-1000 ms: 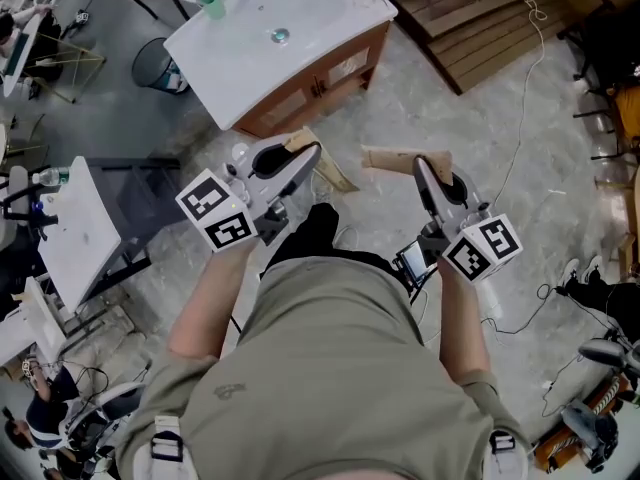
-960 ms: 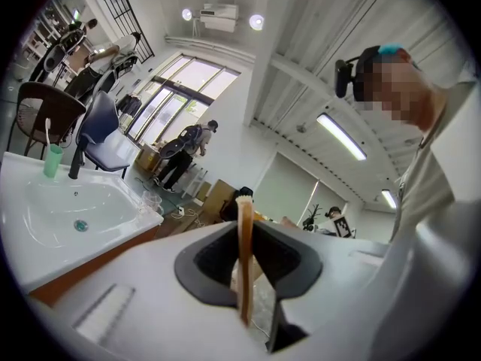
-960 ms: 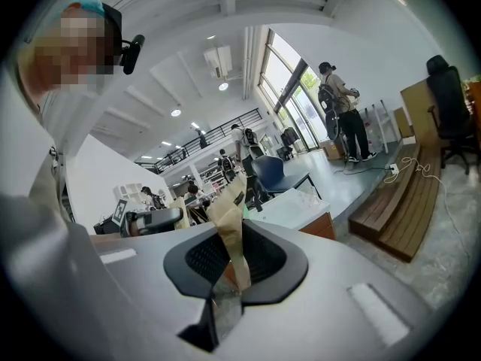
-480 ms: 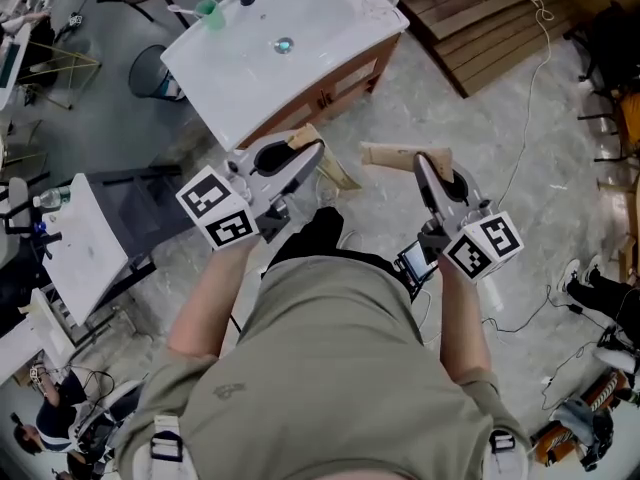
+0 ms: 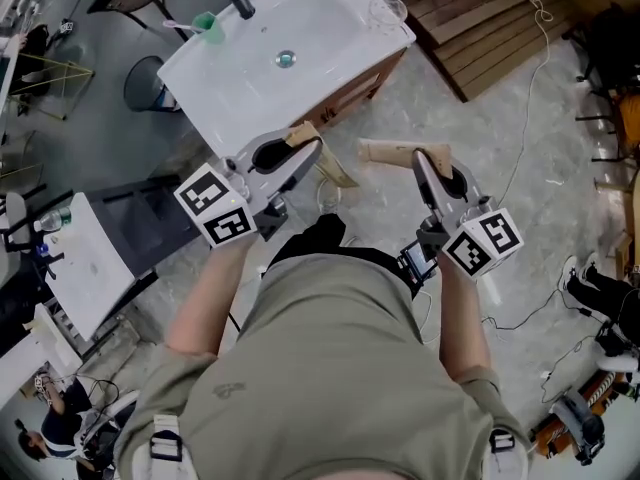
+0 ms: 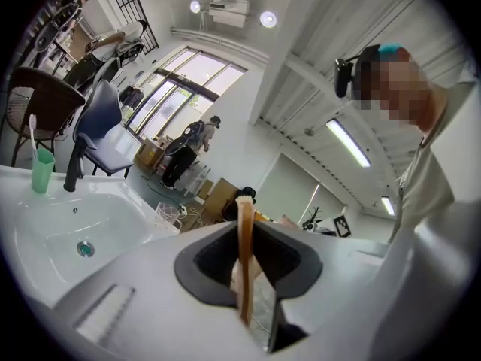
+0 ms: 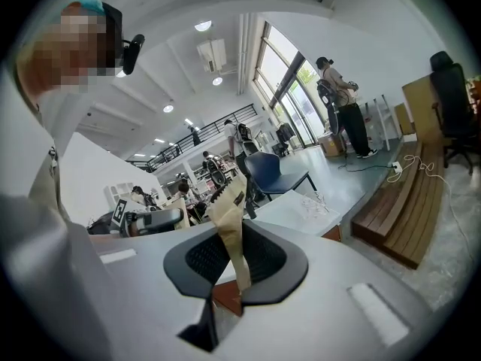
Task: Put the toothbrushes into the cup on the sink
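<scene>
Right now the bamboo toothbrush (image 6: 244, 235) stands upright between the jaws of the left gripper (image 5: 300, 156), which are clenched on its handle; the pale bristle end sticks up above the pads, and some pale wrapper shows just behind the handle. A second one is in the right gripper (image 5: 426, 164): a long kraft-paper packet (image 7: 228, 220) with a saw-cut top edge, pinched low down by the closed jaws and leaning slightly to one side. What is inside the paper does not show. In the head view both items point away from the person, the packet (image 5: 390, 154) lying roughly level out in front of the right jaws.

Both grippers are held side by side and apart in front of the person's chest, on the near side of the white sink (image 5: 330, 13). The left one is at the sink's near edge, the right one over the mottled floor beside the wooden cabinet (image 5: 352, 90) that carries the basin.

On the far rim of the sink a green cup (image 6: 43, 170) stands next to the black tap (image 6: 74, 168), with a white toothbrush (image 6: 32, 128) already upright in it. A clear cup (image 5: 387, 10) sits on the opposite corner of the sink, well apart from the green one. Wooden boards (image 5: 490, 18) lie on the floor beyond that corner
</scene>
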`<state>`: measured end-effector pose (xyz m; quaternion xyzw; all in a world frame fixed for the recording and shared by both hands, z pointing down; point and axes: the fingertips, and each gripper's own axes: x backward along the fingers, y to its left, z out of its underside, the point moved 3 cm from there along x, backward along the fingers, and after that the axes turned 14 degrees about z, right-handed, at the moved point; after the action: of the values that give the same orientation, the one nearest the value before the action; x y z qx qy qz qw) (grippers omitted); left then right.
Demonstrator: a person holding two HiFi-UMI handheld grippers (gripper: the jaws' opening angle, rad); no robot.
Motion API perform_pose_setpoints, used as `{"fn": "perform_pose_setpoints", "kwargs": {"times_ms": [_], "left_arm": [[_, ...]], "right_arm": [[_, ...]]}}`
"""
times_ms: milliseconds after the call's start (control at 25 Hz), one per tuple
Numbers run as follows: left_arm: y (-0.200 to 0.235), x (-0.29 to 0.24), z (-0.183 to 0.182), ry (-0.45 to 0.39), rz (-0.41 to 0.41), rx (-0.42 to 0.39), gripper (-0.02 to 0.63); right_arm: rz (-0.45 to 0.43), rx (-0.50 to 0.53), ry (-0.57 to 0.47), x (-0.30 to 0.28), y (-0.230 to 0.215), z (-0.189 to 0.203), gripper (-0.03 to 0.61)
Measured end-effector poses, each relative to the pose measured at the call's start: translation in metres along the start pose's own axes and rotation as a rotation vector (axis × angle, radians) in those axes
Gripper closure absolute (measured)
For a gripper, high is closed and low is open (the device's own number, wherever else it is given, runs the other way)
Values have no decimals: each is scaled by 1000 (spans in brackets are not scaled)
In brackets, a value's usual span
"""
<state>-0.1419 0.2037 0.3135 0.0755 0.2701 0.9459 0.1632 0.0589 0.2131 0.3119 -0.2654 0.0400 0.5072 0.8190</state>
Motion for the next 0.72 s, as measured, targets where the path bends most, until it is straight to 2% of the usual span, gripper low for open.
{"fn": "perform_pose_setpoints", "kwargs": {"times_ms": [720], "left_arm": [[61,4,-36,2,11,9,558]], "right_arm": [[18,1,-5,-65,-1,-28,540]]}}
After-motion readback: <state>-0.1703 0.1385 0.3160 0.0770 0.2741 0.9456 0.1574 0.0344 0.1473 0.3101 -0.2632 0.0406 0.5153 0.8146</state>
